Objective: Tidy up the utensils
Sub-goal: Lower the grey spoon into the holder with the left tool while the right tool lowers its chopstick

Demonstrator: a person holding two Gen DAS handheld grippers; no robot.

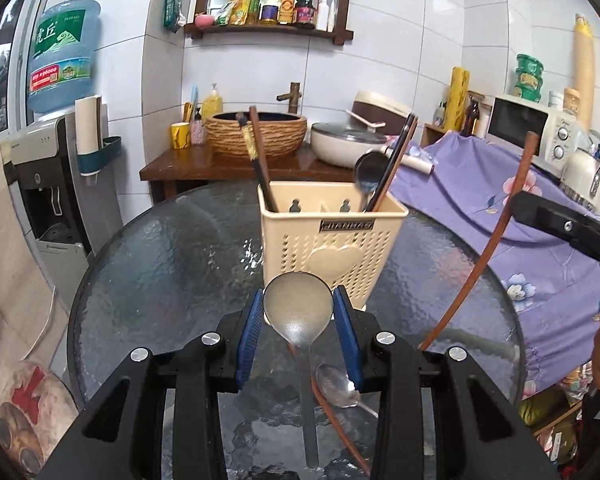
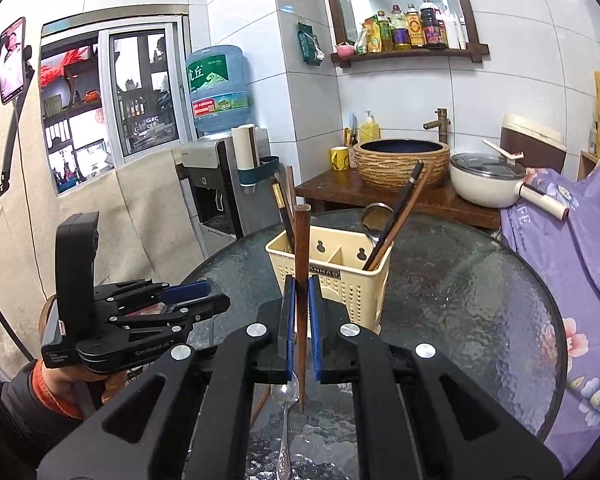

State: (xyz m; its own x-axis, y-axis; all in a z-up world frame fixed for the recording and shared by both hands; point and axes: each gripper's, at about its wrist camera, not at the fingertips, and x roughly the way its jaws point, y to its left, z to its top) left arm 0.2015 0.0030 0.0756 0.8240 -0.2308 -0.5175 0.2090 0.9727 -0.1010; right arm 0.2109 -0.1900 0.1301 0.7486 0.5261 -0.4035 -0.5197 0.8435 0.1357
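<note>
Spreading round under everything, the counter [image 1: 160, 264] is a dark disc of rippled, pebbled glass with a smooth curved rim, and broad bare stretches lie open to either side of the caddy. A cream plastic utensil holder [image 1: 332, 248], boxy, perforated with small holes and embossed with a heart, stands upright near the middle; dividers split it into compartments, dark chopsticks [image 1: 260, 160] leaning out of its left end and more chopsticks with a steel ladle [image 1: 370, 172] out of its right. The left gripper [image 1: 299, 326] has its blue ribbed fingers [image 1: 248, 328] pinching the oval bowl of a matte steel spoon [image 1: 298, 312], handle hanging down, raised just in front of the holder's near wall. The right gripper [image 2: 299, 328] has its fingers [image 2: 286, 320] pressed together on a slim brown wooden chopstick [image 2: 301, 248], nearly upright, its squared top level with the holder's rim. Flat on the glass beneath lie a small shiny spoon [image 2: 285, 400] and another wooden chopstick [image 1: 340, 428], close to the near edge
</note>
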